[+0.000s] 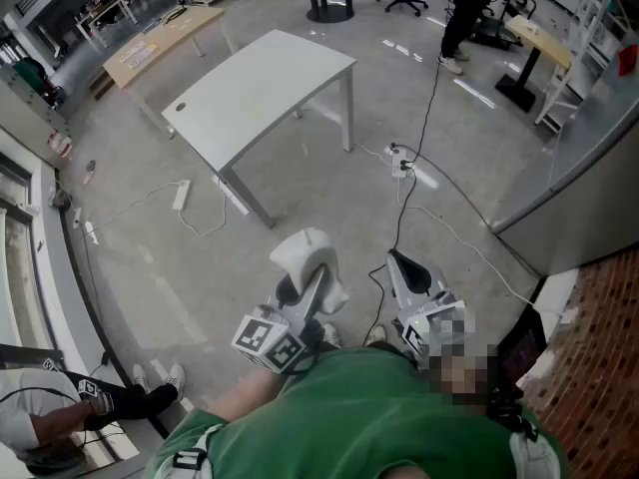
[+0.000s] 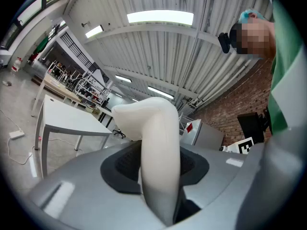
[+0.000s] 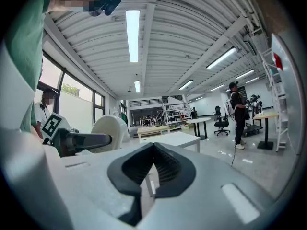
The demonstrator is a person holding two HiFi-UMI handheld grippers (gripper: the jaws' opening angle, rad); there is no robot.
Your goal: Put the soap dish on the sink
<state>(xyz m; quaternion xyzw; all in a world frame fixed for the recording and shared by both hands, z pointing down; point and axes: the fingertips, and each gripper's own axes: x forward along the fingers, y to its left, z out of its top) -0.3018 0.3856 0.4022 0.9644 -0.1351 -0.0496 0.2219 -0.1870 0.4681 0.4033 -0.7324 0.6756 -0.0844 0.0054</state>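
Observation:
The soap dish is white and curved, and it is held in the air in front of the person, above the floor. My left gripper is shut on it; in the left gripper view the soap dish stands up between the dark pads of the left gripper. My right gripper hovers just to the right, shut with nothing in it. The right gripper view shows its own jaws together, with the soap dish and the left gripper off to the left. No sink is in view.
A white table stands ahead on the grey floor, with a wooden table behind it. Cables and a power strip lie on the floor. A brick wall is at the right. One person stands far back, and another's legs are at lower left.

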